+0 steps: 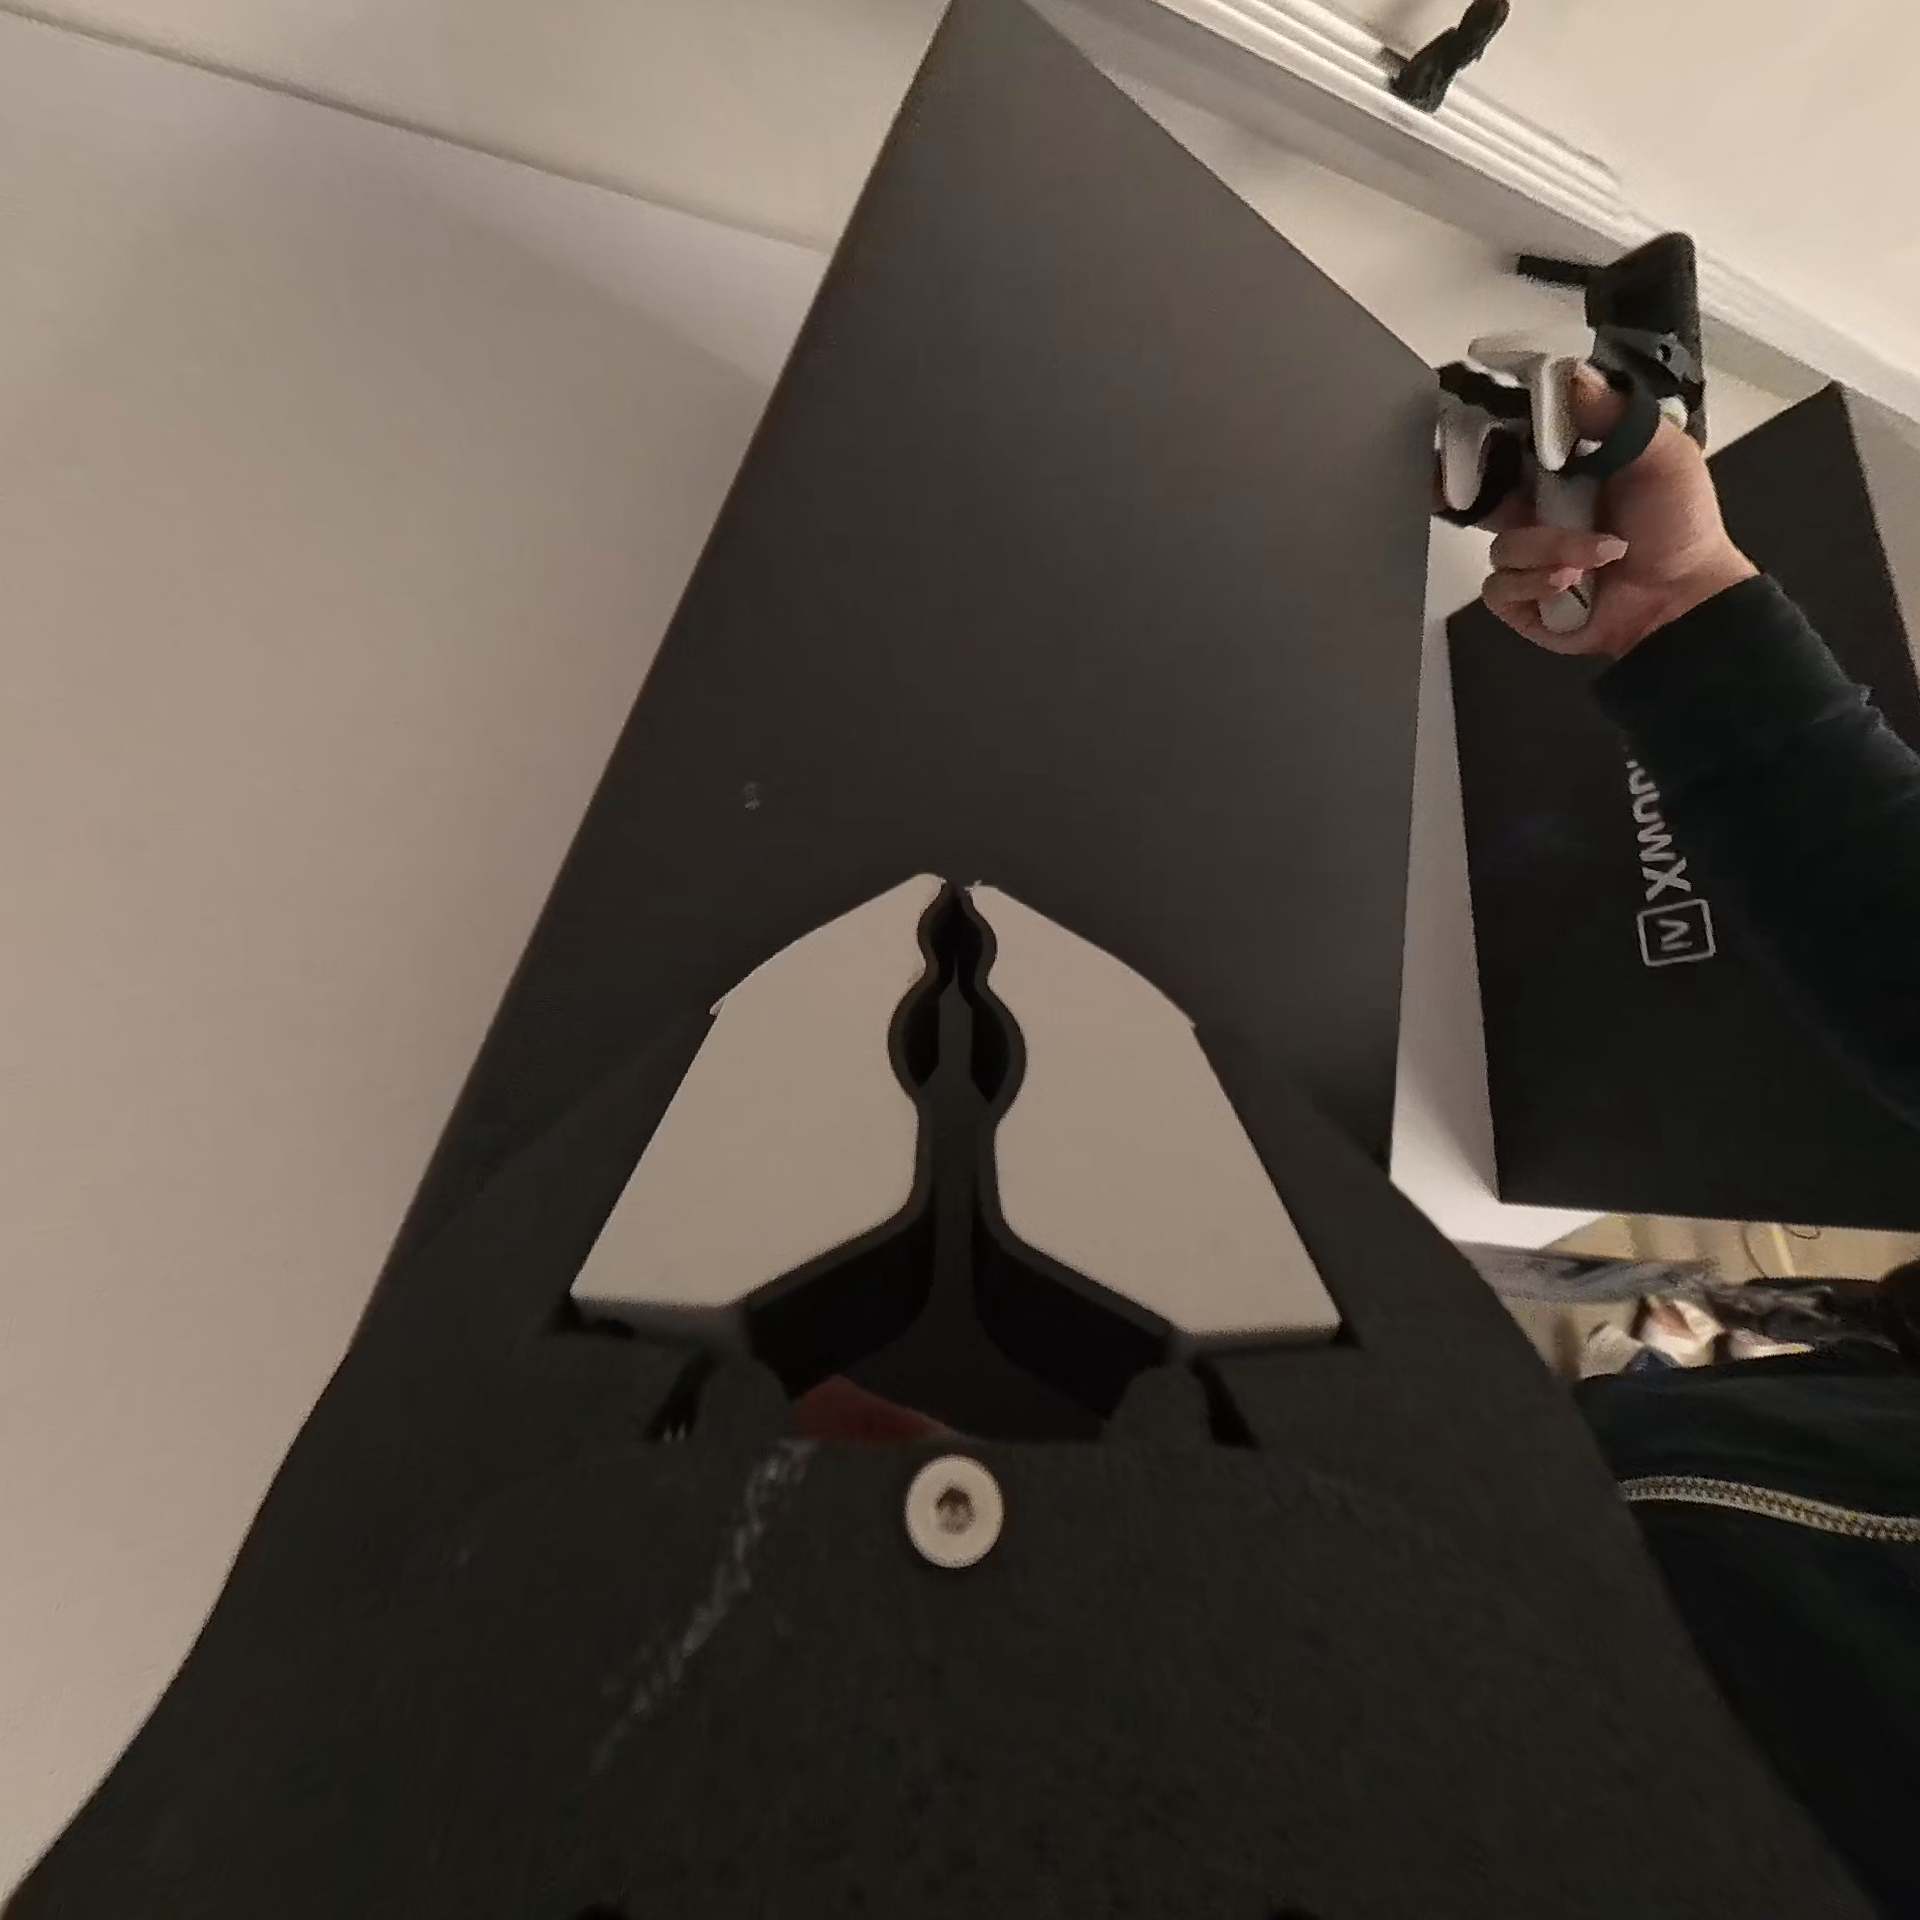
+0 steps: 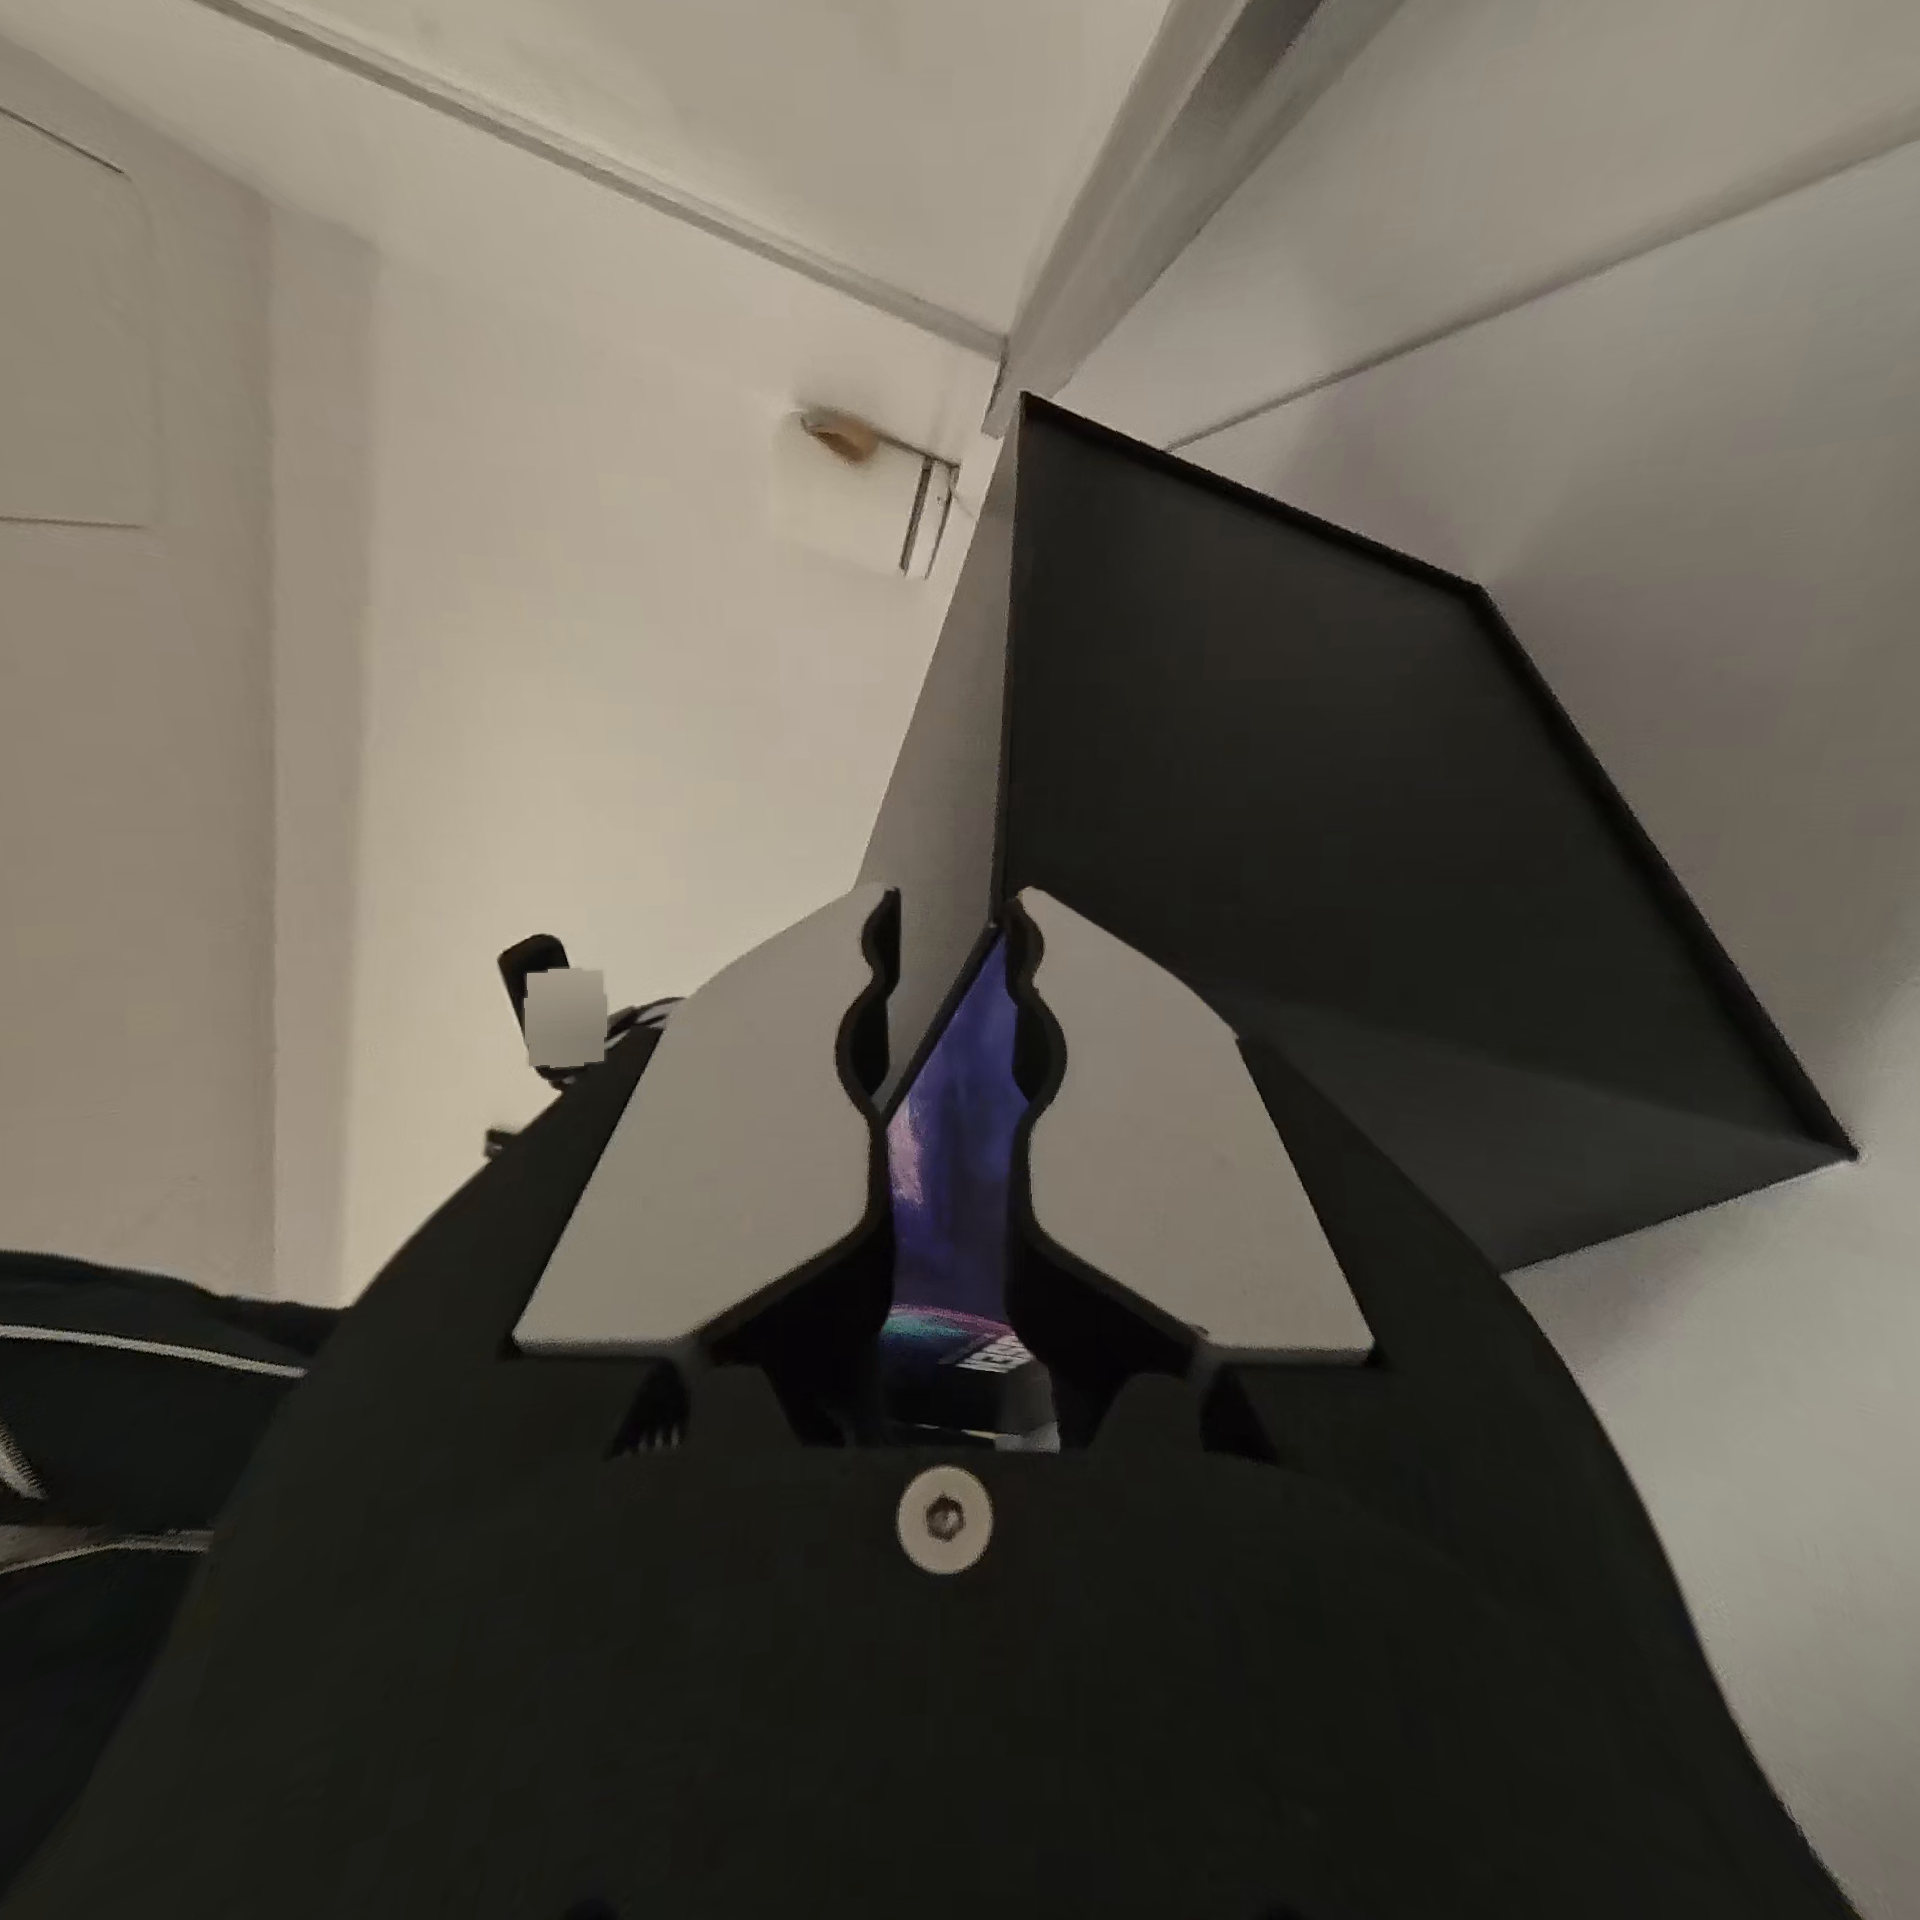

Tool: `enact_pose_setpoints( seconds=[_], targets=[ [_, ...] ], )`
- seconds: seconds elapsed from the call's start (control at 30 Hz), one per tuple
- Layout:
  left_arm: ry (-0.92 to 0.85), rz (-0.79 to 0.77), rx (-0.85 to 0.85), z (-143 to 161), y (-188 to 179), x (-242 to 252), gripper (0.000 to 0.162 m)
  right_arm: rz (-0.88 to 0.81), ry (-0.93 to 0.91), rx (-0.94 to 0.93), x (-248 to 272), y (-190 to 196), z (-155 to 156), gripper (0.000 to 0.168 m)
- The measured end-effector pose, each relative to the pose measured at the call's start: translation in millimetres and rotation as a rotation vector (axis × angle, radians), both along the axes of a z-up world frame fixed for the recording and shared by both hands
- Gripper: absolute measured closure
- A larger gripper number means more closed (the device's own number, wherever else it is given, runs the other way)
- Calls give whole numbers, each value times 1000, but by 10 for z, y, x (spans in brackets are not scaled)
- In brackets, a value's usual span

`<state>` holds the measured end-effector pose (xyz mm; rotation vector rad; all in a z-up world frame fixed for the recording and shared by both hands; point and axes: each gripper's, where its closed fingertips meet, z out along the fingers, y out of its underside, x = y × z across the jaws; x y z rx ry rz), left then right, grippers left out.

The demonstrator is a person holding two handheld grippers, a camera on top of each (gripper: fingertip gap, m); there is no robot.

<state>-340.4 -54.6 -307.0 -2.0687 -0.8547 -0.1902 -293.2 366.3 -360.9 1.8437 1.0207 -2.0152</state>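
Observation:
A large flat black box panel (image 1: 1091, 540) is held up against the white wall. My left gripper (image 1: 953, 896) is shut, with a thin black edge of that panel pinched between its pale fingers (image 1: 810, 1091). My right gripper (image 2: 951, 914) is shut on a wall of the black box (image 2: 1351, 831), whose purple printed side (image 2: 951, 1153) shows between the fingers. In the left wrist view, the right gripper (image 1: 1496, 457) sits at the panel's right edge, held by a hand (image 1: 1600, 582).
A second black box with white lettering (image 1: 1683, 831) is behind the hand. White ceiling moulding (image 1: 1455, 135) runs above. A white beam (image 2: 1143, 208) meets the wall above the box. A person's dark sleeve (image 1: 1787, 831) and jacket fill the right side.

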Motion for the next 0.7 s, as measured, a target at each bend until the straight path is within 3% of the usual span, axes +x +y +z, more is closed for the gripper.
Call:
enact_pose_setpoints(
  seconds=[0.2,0.7],
  targets=[
    [34,-45,-69,-35,125,146,162,29,0,-65,-28,-26,8,149],
    [26,-25,-32,28,149,186,162,77,-65,-73,-28,-38,18,150]
  ],
)
